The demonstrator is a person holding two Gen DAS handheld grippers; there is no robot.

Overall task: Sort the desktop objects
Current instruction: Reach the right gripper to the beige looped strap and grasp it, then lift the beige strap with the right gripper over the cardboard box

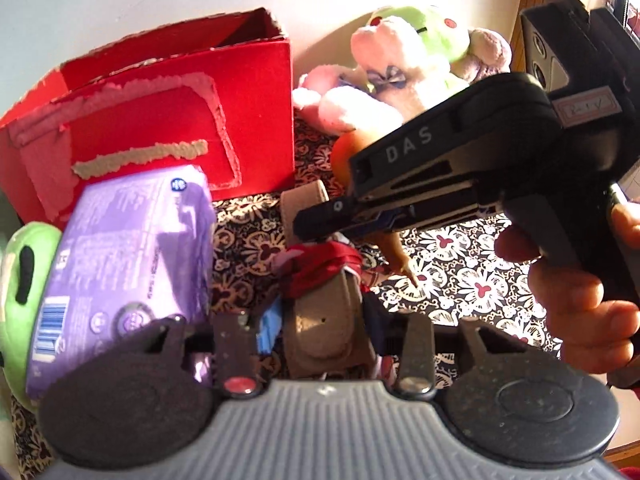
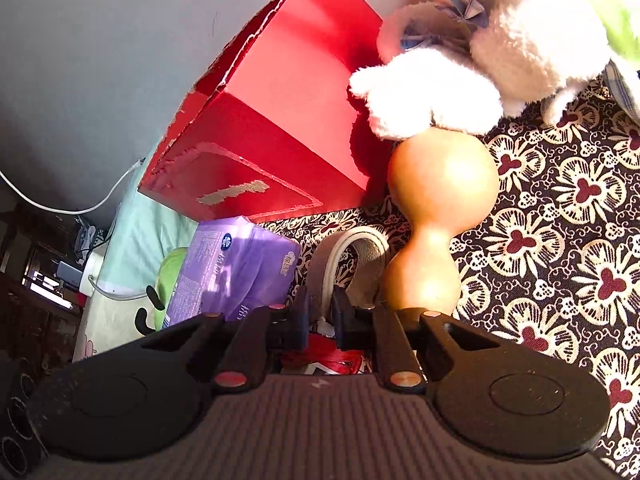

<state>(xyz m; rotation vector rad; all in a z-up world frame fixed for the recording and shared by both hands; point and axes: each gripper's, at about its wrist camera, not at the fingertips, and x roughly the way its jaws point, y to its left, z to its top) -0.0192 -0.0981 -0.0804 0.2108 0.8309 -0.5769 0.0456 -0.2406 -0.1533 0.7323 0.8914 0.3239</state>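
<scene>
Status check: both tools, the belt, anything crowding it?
Right tool nearly shut over the belt. Left tool open around belt. Gourd and purple tissue pack crowd both sides.

"DAS" stands in pale letters on the black body of the right claw [image 1: 320,220], ahead and to the right of the left claw. The purple tissue pack [image 1: 132,256] at its left carries a barcode and small print too blurred to read.

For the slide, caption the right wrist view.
Right tool over a belt, between purple tissue pack and gourd.
</scene>
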